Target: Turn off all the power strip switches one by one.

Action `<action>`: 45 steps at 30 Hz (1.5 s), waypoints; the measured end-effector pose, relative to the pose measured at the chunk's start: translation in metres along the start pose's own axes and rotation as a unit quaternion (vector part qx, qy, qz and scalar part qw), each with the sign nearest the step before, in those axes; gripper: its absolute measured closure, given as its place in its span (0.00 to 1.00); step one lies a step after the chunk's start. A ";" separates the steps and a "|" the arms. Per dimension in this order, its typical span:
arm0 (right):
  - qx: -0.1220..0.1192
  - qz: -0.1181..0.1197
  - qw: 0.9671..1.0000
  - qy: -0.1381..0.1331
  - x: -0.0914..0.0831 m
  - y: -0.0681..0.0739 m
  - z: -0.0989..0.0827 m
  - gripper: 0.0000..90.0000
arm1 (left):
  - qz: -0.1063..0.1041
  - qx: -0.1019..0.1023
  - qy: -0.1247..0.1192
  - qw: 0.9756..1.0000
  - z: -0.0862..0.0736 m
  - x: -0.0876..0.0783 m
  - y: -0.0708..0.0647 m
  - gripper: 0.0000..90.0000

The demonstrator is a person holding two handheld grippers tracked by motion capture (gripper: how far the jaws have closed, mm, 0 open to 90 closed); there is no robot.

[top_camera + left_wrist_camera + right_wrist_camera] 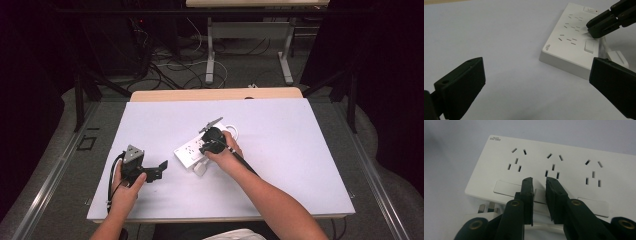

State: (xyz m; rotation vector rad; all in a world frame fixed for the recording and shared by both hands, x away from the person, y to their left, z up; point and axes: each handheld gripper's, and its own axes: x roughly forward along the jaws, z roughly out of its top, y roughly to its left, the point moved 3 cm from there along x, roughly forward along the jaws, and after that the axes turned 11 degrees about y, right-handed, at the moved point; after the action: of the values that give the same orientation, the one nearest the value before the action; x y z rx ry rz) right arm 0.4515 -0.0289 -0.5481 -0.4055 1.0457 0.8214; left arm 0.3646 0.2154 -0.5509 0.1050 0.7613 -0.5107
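Two grippers: each is held in one of a person's hands, above a pale surface with a white power strip on it.
Surface (pixel 300 165): a wide, pale sheet covers the tabletop; a strip of wood shows along its far edge.
Floor: grey, beyond the surface, with tangled cables and the legs of another table.
Forearms: both come in from the near edge, the right one reaching further towards the middle.
Power strip (pixel 189 150): white and rectangular, it lies flat near the middle of the surface. Its top carries three groups of socket slots, and a row of flat white rectangular panels (pixel 506 188) runs along one long side.
Left gripper (pixel 156 170): black, held low over the surface to the left of the power strip and apart from it. Its jaws are spread wide with nothing between them.
Right gripper (pixel 539 185): black, held directly over the power strip with its tips at the row of panels. Its jaws are nearly together, a narrow gap between them, gripping nothing.
Plug (pixel 486 208): white with metal prongs, it lies just beside the power strip's long edge.
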 end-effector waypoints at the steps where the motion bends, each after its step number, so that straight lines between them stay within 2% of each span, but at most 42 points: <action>1: 0.000 -0.001 1.000 0.000 0.000 0.000 0.000 0.86 | 0.001 0.004 0.000 1.000 0.000 0.000 0.001 0.00; 4: -0.004 -0.008 1.000 -0.002 0.000 0.000 0.000 0.88 | 0.000 0.002 0.000 1.000 0.000 0.000 0.000 0.00; 5: -0.012 -0.011 1.000 -0.001 0.000 0.000 0.000 0.89 | 0.000 0.001 0.000 1.000 0.000 0.000 0.000 0.00; 11: -0.009 -0.010 1.000 -0.002 0.000 0.002 0.000 0.92 | 0.001 0.005 0.001 1.000 0.000 0.000 0.000 0.00; 14: -0.006 -0.008 1.000 -0.002 0.000 0.002 0.000 0.94 | -0.002 0.000 0.000 1.000 0.000 0.000 0.000 0.00; 18: -0.013 -0.009 1.000 -0.003 0.001 0.002 0.002 0.96 | 0.001 0.004 -0.002 1.000 0.000 0.000 0.000 0.00; 19: -0.008 -0.010 1.000 -0.001 0.001 0.002 0.002 0.97 | 0.001 0.004 -0.002 1.000 0.000 0.000 0.000 0.00; 21: -0.011 -0.004 1.000 -0.003 0.002 0.002 0.002 0.98 | 0.000 0.004 0.000 1.000 0.000 0.000 0.000 0.00; 22: -0.003 0.006 1.000 0.002 0.003 0.002 0.002 1.00 | 0.000 0.004 0.000 1.000 0.000 0.000 0.000 0.00; 34: -0.008 0.006 1.000 -0.002 0.004 0.000 0.002 1.00 | -0.001 0.001 0.000 1.000 0.000 0.000 -0.001 0.00; 38: -0.006 0.006 1.000 -0.001 0.003 0.001 0.001 1.00 | -0.002 0.001 0.000 1.000 0.000 0.000 -0.001 0.00; 39: 0.002 0.007 1.000 0.000 0.003 0.002 0.001 1.00 | -0.002 0.001 0.000 1.000 0.000 0.000 -0.001 0.00; 40: -0.004 0.006 1.000 -0.003 0.003 0.001 0.001 1.00 | -0.002 0.001 0.000 1.000 0.000 0.000 -0.001 0.00; 41: 0.005 0.008 1.000 -0.001 0.003 0.002 0.001 1.00 | -0.001 0.001 0.000 1.000 0.000 0.000 -0.001 0.00; 43: -0.003 0.006 1.000 -0.006 0.004 0.000 0.001 1.00 | -0.001 0.001 0.000 1.000 0.000 0.001 -0.001 0.00; 45: 0.000 0.004 1.000 -0.005 0.004 0.001 0.002 1.00 | -0.001 0.001 0.000 1.000 0.000 0.001 -0.001 0.00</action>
State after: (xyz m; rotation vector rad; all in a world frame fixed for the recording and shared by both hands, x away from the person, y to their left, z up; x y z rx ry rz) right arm 0.4528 -0.0251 -0.5505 -0.3968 1.0387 0.8307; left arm 0.3647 0.2146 -0.5512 0.1061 0.7616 -0.5144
